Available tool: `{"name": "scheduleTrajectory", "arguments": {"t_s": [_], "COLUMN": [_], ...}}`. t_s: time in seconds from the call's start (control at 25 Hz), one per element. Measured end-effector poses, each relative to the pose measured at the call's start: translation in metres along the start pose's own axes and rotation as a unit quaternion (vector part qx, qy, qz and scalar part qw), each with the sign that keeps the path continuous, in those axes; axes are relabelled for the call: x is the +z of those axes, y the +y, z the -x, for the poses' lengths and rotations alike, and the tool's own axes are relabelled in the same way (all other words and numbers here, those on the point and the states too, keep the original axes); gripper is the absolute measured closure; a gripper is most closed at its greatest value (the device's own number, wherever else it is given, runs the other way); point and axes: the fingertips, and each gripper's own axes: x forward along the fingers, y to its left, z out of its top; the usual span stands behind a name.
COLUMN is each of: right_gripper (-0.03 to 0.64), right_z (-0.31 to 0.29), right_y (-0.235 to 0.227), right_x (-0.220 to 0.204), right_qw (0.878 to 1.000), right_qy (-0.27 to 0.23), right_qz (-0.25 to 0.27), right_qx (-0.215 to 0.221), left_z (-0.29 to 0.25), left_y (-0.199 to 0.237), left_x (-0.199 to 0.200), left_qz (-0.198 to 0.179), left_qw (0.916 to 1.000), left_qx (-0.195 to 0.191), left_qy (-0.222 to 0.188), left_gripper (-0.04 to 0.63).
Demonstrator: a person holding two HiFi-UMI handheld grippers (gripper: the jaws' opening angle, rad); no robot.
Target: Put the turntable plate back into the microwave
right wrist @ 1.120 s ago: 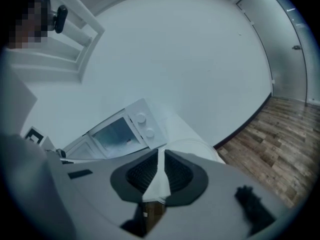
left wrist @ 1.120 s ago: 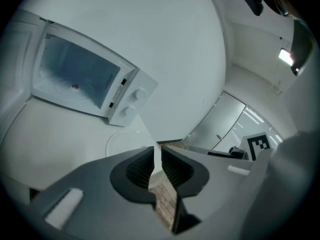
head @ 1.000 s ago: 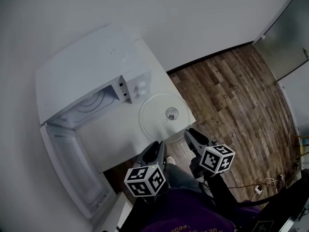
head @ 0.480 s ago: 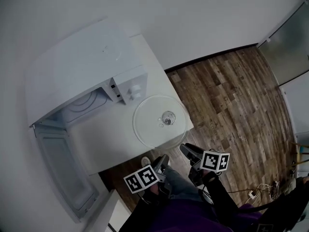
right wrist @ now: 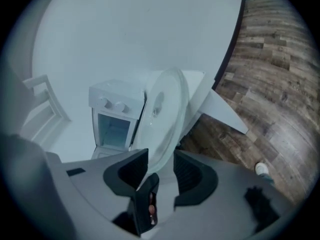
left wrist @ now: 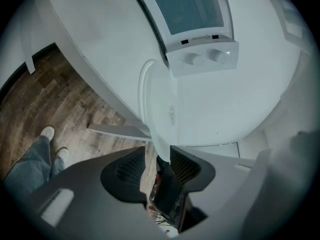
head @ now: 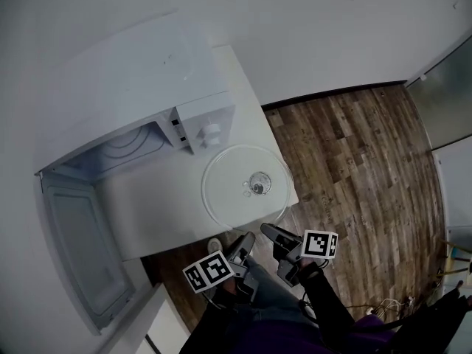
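The clear glass turntable plate (head: 228,190) lies flat on the white table (head: 155,205), in front of the microwave's knobs, near the table's front corner. The white microwave (head: 118,102) stands behind it with its door (head: 77,249) swung wide, showing the cavity (head: 136,150). My left gripper (head: 245,239) and right gripper (head: 267,231) sit side by side just off the plate's near edge. Both have just been opening. In the left gripper view the plate's rim (left wrist: 160,109) reaches between the open left gripper (left wrist: 157,156). In the right gripper view the plate (right wrist: 165,114) likewise runs into the open right gripper (right wrist: 161,159).
Wooden floor (head: 354,168) spreads to the right of the table, with cables (head: 383,304) at the lower right. A person's trouser legs and a shoe (head: 214,245) are below the table's front edge. White wall runs behind the microwave.
Both grippers have sunk lower in the head view and rolled, their marker cubes now facing differently. Their jaws stand wider. The plate has stayed on the table.
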Motion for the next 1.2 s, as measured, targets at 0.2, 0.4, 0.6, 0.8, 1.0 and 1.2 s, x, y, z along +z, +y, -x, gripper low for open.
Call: {"name": "scheduleTrajectory", "arguments": {"t_s": [0.2, 0.4, 0.6, 0.8, 1.0, 1.2], "right_gripper": [0.463, 0.534, 0.548, 0.558, 0.568, 0.571], "right_z": [-0.013, -0.012, -0.009, -0.007, 0.002, 0.011], "right_y": [0.001, -0.001, -0.003, 0.000, 0.010, 0.021], "right_x": [0.005, 0.005, 0.007, 0.001, 0.003, 0.006], "right_qw": [1.000, 1.000, 1.000, 0.999, 0.998, 0.997], "right_qy": [-0.002, 0.001, 0.006, 0.014, 0.016, 0.012], "right_qz": [-0.003, -0.013, -0.013, -0.026, -0.026, -0.028], "right_qx": [0.019, 0.024, 0.021, 0.034, 0.046, 0.065], "left_z": [-0.001, -0.002, -0.001, 0.008, 0.014, 0.014], "left_y": [0.000, -0.002, 0.000, 0.000, -0.004, -0.004], "left_x": [0.005, -0.001, 0.003, 0.006, 0.012, 0.016], "left_qz": [0.012, 0.019, 0.024, 0.043, 0.058, 0.068], "left_qw": [0.9998, 0.9997, 0.9992, 0.9975, 0.9946, 0.9923], "left_qx": [-0.010, -0.014, -0.014, -0.023, -0.040, -0.048], "left_qy": [-0.015, -0.011, -0.029, -0.052, -0.076, -0.091], "left_gripper": [0.441, 0.440, 0.434, 0.434, 0.434, 0.433]}}
